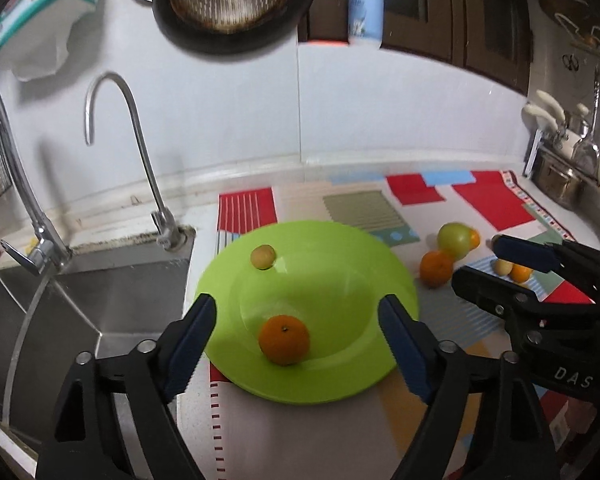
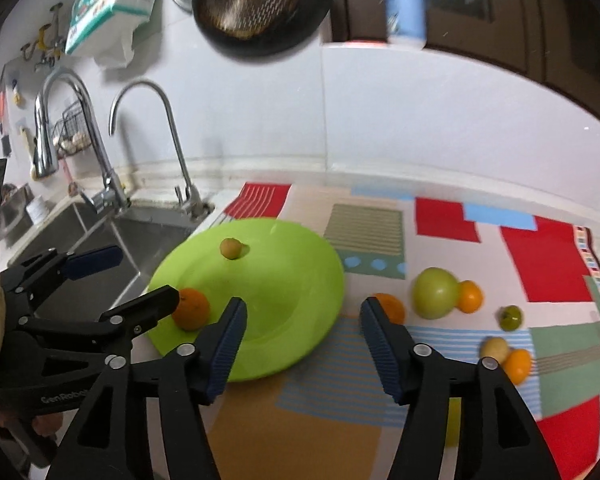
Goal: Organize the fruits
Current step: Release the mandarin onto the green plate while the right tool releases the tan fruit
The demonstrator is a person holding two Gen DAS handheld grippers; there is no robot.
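Fruit lies in two groups: an orange (image 1: 284, 340) and a small yellowish fruit (image 1: 263, 256) sit on the green plate (image 1: 340, 372), the orange low between the spread fingers of the left gripper (image 1: 296, 320), whose jaws are released and hold nothing. The right gripper (image 2: 302, 320) is likewise spread wide and bare, poised over the plate's right rim, with a second orange (image 2: 392, 306) just behind its right fingertip. From that gripper, a green apple (image 2: 434, 292) touching a small orange (image 2: 470, 296) lies at two o'clock, and a small green fruit (image 2: 511, 317) beyond them. The plate sits close beside the sink (image 1: 80, 304) at nine o'clock; the patterned mat (image 2: 548, 256) spreads open toward three o'clock.
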